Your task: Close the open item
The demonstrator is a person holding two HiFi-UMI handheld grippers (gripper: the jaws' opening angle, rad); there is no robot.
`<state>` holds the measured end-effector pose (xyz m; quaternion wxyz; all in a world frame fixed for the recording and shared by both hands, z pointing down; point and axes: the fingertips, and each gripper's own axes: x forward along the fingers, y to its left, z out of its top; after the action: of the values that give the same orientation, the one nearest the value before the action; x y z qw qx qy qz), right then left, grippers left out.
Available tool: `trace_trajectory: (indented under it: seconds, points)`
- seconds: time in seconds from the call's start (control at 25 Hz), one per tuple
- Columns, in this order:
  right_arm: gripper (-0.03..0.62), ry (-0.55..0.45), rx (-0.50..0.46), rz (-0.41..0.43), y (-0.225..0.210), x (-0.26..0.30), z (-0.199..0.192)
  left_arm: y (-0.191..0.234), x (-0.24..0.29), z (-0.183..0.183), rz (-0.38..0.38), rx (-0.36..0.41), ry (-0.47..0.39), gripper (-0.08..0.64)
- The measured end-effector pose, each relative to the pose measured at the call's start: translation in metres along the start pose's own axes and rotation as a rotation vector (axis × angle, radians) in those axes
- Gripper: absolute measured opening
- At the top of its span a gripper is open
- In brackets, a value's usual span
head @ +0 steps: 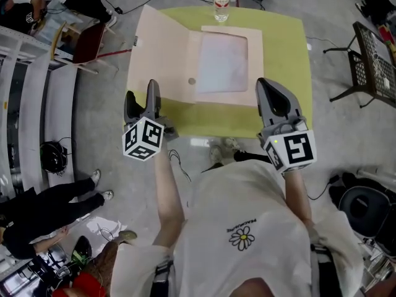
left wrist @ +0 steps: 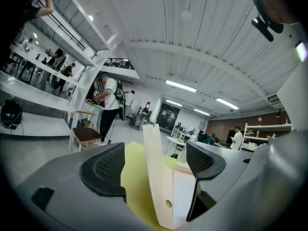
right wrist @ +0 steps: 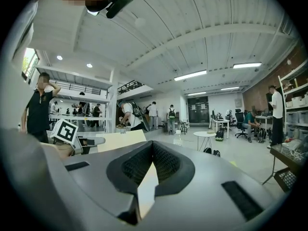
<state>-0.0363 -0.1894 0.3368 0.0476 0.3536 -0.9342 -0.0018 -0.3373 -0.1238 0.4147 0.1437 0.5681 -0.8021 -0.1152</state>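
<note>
Folder (head: 179,60): we see it open on the yellow-green table (head: 286,54), left flap lifted.
Left gripper (head: 142,96): our jaws stand wide around that flap, not pressing it.
Right gripper (head: 267,89): clamped on the folder's near right edge.

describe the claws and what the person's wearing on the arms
The left claw and right claw are grey with black mesh-textured pads. Each carries a white cube with black square markers. The person wears a cream short-sleeved T-shirt with a daisy print.
</note>
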Motion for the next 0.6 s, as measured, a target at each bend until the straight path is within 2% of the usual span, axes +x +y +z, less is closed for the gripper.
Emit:
trace_trajectory:
  seconds: [0.08, 0.2, 0.4, 0.52, 0.6]
  points:
    - [0.011, 0.013, 0.002, -0.003, -0.001, 0.000, -0.004, -0.002, 0.007, -0.017, -0.059, -0.029, 0.036, 0.392]
    - [0.011, 0.027, 0.008, -0.005, 0.002, 0.000, -0.007, 0.006, 0.016, -0.037, -0.109, -0.146, 0.080, 0.389]
    - [0.011, 0.046, 0.000, -0.014, 0.004, -0.003, -0.013, 0.013, 0.025, -0.061, -0.175, -0.290, 0.130, 0.268]
    - [0.011, 0.058, 0.010, -0.031, 0.002, -0.005, -0.016, 0.005, 0.029, -0.071, -0.231, -0.303, 0.167, 0.232]
    - [0.011, 0.061, 0.018, -0.036, 0.004, -0.006, -0.017, 0.004, 0.030, -0.073, -0.219, -0.281, 0.171, 0.160]
